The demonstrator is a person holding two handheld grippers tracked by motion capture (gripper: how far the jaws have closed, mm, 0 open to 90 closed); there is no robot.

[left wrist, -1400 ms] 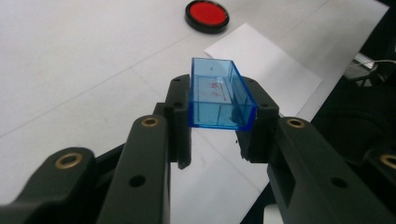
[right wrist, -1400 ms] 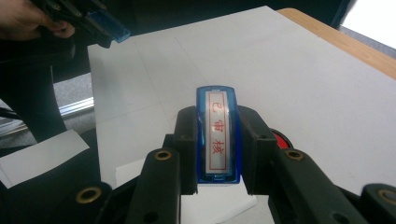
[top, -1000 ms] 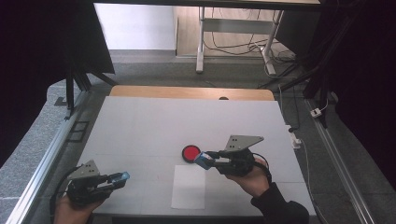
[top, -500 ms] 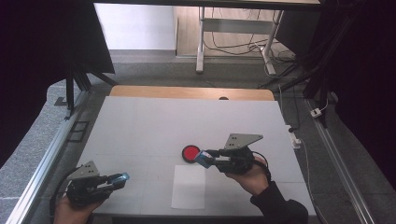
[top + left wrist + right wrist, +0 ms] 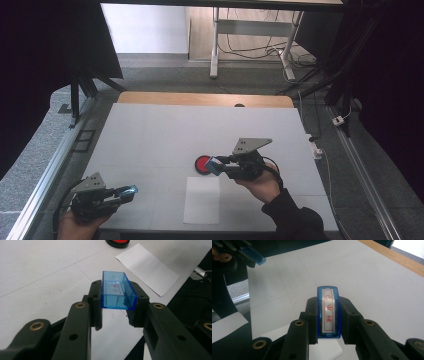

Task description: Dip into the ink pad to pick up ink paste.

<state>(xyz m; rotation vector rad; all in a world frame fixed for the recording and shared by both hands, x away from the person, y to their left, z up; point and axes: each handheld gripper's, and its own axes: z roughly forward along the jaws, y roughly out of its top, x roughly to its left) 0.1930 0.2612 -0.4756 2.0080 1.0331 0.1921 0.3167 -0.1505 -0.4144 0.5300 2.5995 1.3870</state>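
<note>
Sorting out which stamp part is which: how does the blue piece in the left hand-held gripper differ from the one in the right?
The blue cap is a hollow, see-through shell, open end up. The blue stamp is solid, with a white face bearing red characters. The cap is held low near the table's front edge; the stamp is beside the red ink pad. Both are clamped.

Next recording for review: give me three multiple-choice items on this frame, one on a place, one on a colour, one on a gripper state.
1. The round red ink pad lies: A) just beyond the white paper sheet B) on the wooden edge C) on the floor.
2. The open plastic cap in the left gripper is: A) green B) clear blue C) yellow.
3. The right gripper is: A) open B) shut on nothing C) shut on the blue-framed stamp.
Key: 1 A, pad sits past the sheet's far end; 2 B, see-through blue walls; 3 C, jaws press both sides.
</note>
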